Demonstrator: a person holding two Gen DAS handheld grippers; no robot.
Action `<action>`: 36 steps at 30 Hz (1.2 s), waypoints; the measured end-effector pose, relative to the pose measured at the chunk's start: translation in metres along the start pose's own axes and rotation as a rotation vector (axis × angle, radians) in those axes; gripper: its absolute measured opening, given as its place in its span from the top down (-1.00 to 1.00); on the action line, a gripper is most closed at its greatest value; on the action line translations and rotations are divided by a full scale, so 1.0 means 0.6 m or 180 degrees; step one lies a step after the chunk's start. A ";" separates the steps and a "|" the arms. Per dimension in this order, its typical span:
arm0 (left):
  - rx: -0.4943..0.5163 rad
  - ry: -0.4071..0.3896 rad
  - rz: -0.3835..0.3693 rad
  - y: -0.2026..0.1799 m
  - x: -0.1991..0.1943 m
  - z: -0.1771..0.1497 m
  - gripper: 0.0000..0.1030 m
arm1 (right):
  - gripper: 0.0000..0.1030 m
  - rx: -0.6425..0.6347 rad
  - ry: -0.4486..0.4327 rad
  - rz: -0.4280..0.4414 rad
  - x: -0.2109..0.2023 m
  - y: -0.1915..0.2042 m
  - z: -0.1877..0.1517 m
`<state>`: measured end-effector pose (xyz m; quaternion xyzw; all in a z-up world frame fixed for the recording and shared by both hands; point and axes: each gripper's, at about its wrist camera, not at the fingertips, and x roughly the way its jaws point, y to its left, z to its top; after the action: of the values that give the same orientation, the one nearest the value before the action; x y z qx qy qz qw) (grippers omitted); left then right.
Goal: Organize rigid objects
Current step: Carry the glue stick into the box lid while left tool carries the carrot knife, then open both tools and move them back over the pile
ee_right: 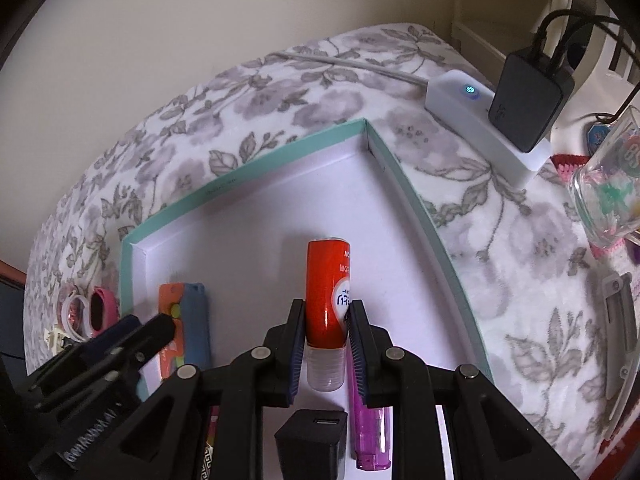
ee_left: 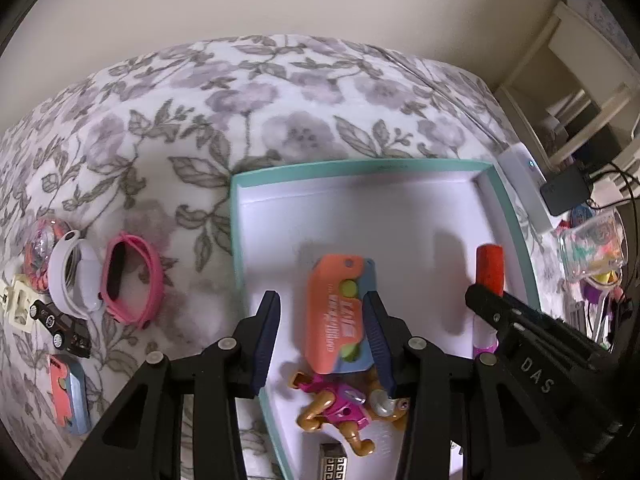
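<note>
- Teal-rimmed shallow box [ee_left: 516, 216], white inside, lies on a floral fleece cover [ee_left: 248, 92]; it fills the centre of both views.
- Left tool [ee_left: 322, 320]: jaws partly open around an orange-and-blue case [ee_left: 340, 312] in the box. The right pad touches the case's edge; the left pad stands clear of it, so a grip cannot be confirmed.
- Right tool [ee_right: 325, 342]: jaws narrow, pads pressed on both sides of a red tube with a clear cap [ee_right: 326, 292], held above the box floor, centre of the right-wrist view.
- Inside the box, lower frame: a toy figure in pink [ee_left: 344, 404] and a purple lighter [ee_right: 370, 432].
- Outside the box, left of the left-wrist view: a pink band [ee_left: 132, 276], a white ring [ee_left: 74, 272], a black toy car [ee_left: 60, 326] and a second orange-and-blue case [ee_left: 68, 394].
- Upper right: a white power strip [ee_right: 460, 104].
</note>
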<state>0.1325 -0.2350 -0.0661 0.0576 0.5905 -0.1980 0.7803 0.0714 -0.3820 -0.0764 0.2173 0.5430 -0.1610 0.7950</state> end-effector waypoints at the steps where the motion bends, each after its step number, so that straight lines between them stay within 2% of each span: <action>1: -0.0026 -0.0002 0.0001 0.004 -0.002 0.001 0.14 | 0.55 -0.0012 0.0014 -0.0008 0.002 0.002 -0.001; 7: -0.0154 0.0029 -0.0015 0.021 -0.010 0.009 0.14 | 0.55 -0.0040 0.0075 -0.0075 0.009 0.013 -0.005; 14: -0.0123 -0.0049 0.0014 0.019 -0.025 0.014 0.14 | 0.49 -0.0034 0.0036 -0.0131 0.004 0.014 0.002; 15: -0.0129 -0.0074 0.0013 0.021 -0.029 0.016 0.14 | 0.39 -0.0035 0.0024 -0.0137 0.002 0.014 0.002; 16: -0.0128 -0.0095 0.0019 0.022 -0.032 0.017 0.11 | 0.21 -0.0036 0.0014 -0.0147 0.000 0.014 0.003; 18: -0.0130 -0.0148 0.0043 0.026 -0.039 0.020 -0.05 | -0.04 -0.0033 -0.0022 -0.0169 -0.005 0.014 0.005; 19: -0.0141 -0.0172 0.0057 0.029 -0.041 0.022 -0.22 | -0.12 -0.0030 -0.0049 -0.0176 -0.007 0.014 0.005; 20: -0.0158 -0.0196 0.0076 0.033 -0.043 0.024 -0.34 | -0.14 -0.0026 -0.0077 -0.0172 -0.010 0.014 0.006; 24: -0.0235 -0.0281 0.0145 0.050 -0.050 0.031 -0.49 | -0.31 -0.0018 -0.0148 -0.0133 -0.016 0.014 0.007; 28: -0.0318 -0.0348 0.0219 0.069 -0.053 0.034 -0.52 | -0.52 -0.0058 -0.0223 -0.0136 -0.019 0.018 0.008; 32: -0.0374 -0.0404 0.0221 0.083 -0.058 0.037 -0.55 | -0.96 -0.0128 -0.0332 -0.0145 -0.025 0.026 0.008; 33: -0.0391 -0.0435 0.0225 0.088 -0.060 0.038 -0.62 | -0.98 -0.0142 -0.0370 -0.0145 -0.027 0.027 0.008; 34: -0.0402 -0.0457 0.0233 0.091 -0.062 0.038 -0.84 | -0.98 -0.0157 -0.0425 -0.0146 -0.030 0.029 0.008; 36: -0.0427 -0.0546 0.0252 0.097 -0.068 0.038 -0.91 | -1.00 -0.0178 -0.0515 -0.0162 -0.037 0.033 0.008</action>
<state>0.1658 -0.1792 -0.0289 0.0113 0.5307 -0.1312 0.8373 0.0771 -0.3671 -0.0508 0.1673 0.4866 -0.1830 0.8377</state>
